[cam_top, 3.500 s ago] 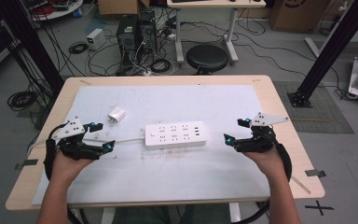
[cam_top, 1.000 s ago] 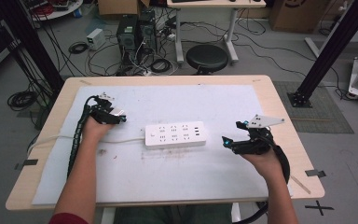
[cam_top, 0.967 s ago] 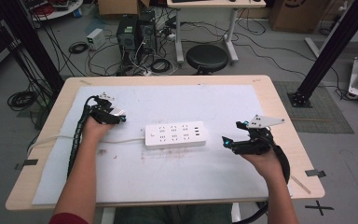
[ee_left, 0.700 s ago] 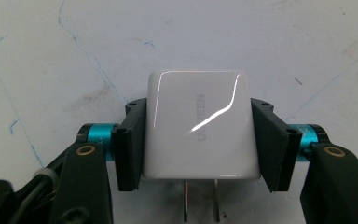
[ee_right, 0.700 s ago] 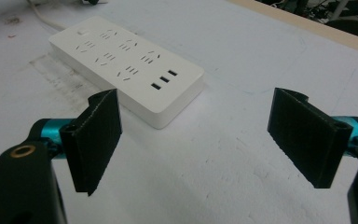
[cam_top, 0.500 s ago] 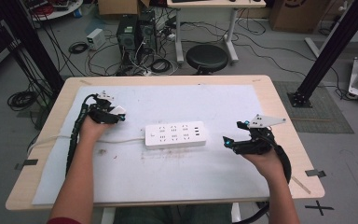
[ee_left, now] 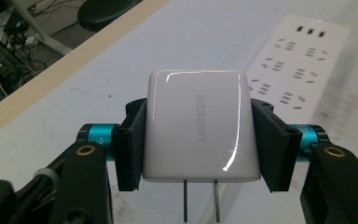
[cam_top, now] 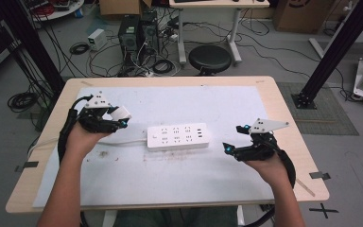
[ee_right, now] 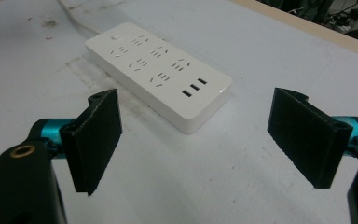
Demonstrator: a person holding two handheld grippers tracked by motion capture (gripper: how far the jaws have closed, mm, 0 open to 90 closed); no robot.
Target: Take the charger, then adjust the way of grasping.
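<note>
charger in my left grip, strip waiting

i'm clamping the white charger (ee_left: 198,125) between the jaws of my left gripper (ee_left: 198,140), prongs pointing back toward me, up left of the power strip (cam_top: 178,136) on the table (cam_top: 283,118). my right gripper (ee_right: 198,140) is hovering released, near the strip's usb end. judging ahead: smooth glossy sides could be slipping or twisting in the pads, and an unbraced strip could be sliding when pushed.

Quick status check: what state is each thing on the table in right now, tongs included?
Charger: clamped between the left tongs' pads, prongs bare, unplugged.
Power strip: flat on the table, every socket empty.
Left tongs: shut on the charger, left of the strip.
Right tongs: open, holding nothing, short of the strip's USB end.
</note>
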